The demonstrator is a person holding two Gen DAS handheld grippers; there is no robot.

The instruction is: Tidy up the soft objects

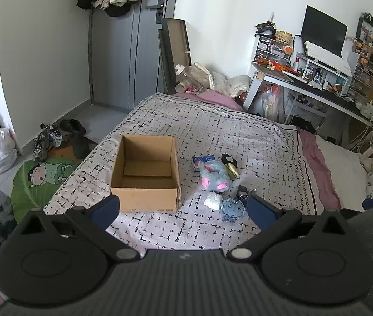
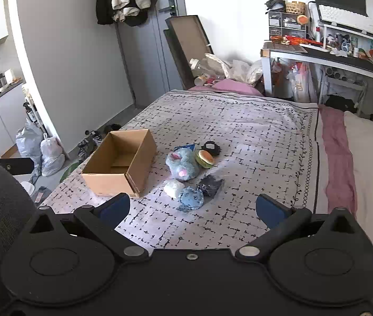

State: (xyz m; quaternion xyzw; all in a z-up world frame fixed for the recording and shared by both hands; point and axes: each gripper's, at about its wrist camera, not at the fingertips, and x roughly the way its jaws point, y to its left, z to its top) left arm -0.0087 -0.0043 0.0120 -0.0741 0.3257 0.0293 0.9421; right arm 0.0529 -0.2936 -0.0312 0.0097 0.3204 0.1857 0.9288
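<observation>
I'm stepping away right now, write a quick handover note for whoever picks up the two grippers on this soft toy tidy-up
Left gripper: open, empty, above the bed.
Right gripper: open, empty, above the bed.
Cardboard box: upright on the patterned bedspread, nothing visible inside.
Pile beside the box: blue plush toy with pink ears, burger plush, black plush, white soft item, light blue round plush, dark blue fabric item, blue packet.
Done: nothing boxed yet.
Left: move every soft item into the box.
</observation>
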